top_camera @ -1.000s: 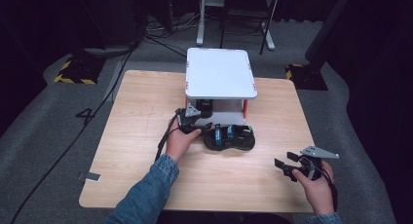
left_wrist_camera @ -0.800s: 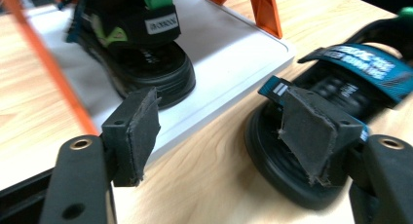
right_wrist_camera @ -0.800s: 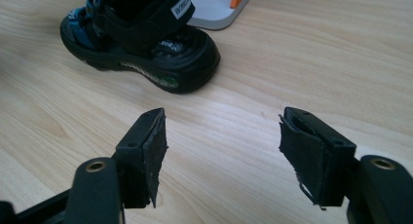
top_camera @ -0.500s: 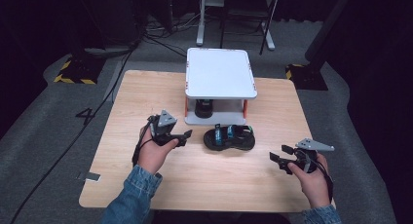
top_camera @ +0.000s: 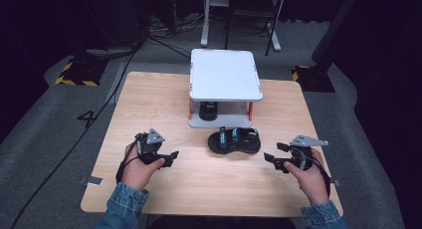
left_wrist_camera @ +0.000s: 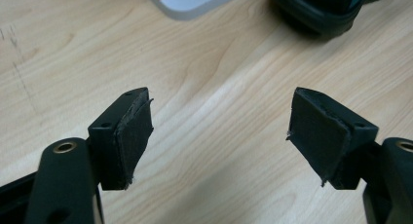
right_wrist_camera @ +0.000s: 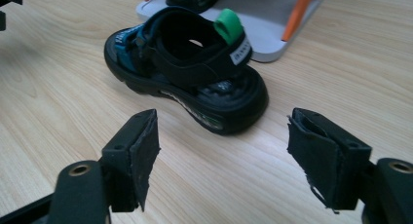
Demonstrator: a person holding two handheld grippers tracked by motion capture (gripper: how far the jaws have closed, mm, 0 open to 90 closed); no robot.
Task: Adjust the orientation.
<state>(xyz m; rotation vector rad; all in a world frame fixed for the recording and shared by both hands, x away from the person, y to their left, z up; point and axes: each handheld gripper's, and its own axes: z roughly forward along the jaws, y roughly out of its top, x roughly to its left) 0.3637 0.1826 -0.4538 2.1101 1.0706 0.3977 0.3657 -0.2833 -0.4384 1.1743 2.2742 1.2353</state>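
Note:
A black sandal (top_camera: 234, 141) with teal straps and a green heel tab lies on the wooden table (top_camera: 164, 104), just in front of a small white two-level rack (top_camera: 225, 73). A second black shoe (top_camera: 208, 111) sits on the rack's lower shelf. My left gripper (top_camera: 172, 156) is held to the left of the sandal, open and empty. My right gripper (top_camera: 270, 161) is held to the sandal's right, open, its jaws pointing at the sandal's heel (right_wrist_camera: 214, 83). In the left gripper view the sandal's sole (left_wrist_camera: 316, 14) shows at the top right.
The rack has orange posts (right_wrist_camera: 299, 12) and a grey base plate (left_wrist_camera: 195, 0). Cables (top_camera: 124, 69) run over the dark floor behind the table, near a stand's legs (top_camera: 239, 35). Bare wood lies between and in front of both grippers.
My left gripper let go of the sandal and pulled back left and toward the table's near side. My right gripper moved slightly up the table. The sandal stays in front of the rack.

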